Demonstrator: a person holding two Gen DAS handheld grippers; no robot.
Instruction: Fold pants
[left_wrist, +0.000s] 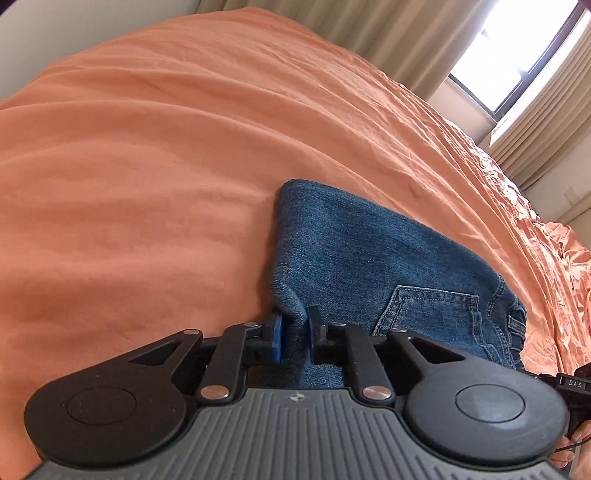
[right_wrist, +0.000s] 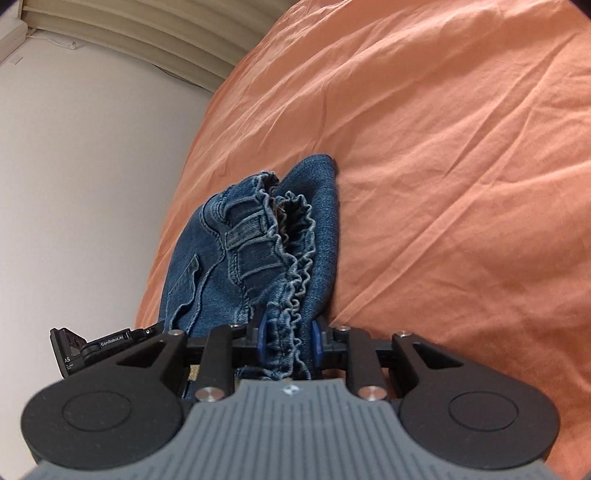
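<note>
In the left wrist view, the folded blue denim pants (left_wrist: 373, 266) lie in the lower middle of the frame on a bed covered by a wrinkled orange sheet (left_wrist: 166, 155). A stitched patch pocket (left_wrist: 428, 314) shows at the lower right of the denim, and the smooth folded edge points toward the centre of the picture. The left hand-held gripper (left_wrist: 295, 334) sits at the bottom centre. Its blue-padded jaws stand slightly apart with a fold of denim between them; the left pad shows a thin gap to the cloth, so whether the pads press on it cannot be told. Beige pleated curtains (left_wrist: 388, 33) and a bright window (left_wrist: 517, 55) fill the upper right. At the lower right edge, part of the other device and a person's fingertips (left_wrist: 561, 456) are just visible.

In the right wrist view, the same pants (right_wrist: 207, 280) run from the bottom centre up to the middle of the frame, with the gathered elastic waistband (right_wrist: 291, 251) ruffled along their right side and a belt loop to its left. The right hand-held gripper (right_wrist: 289, 339) is at the bottom centre, its jaws narrowly parted with the bunched waistband filling the space between the blue pads, which appear to touch the cloth on both sides. The orange sheet (right_wrist: 461, 166) covers the right half; a pale wall (right_wrist: 81, 166) fills the left. A black part of the other gripper (right_wrist: 92, 349) pokes in at the lower left.
</note>
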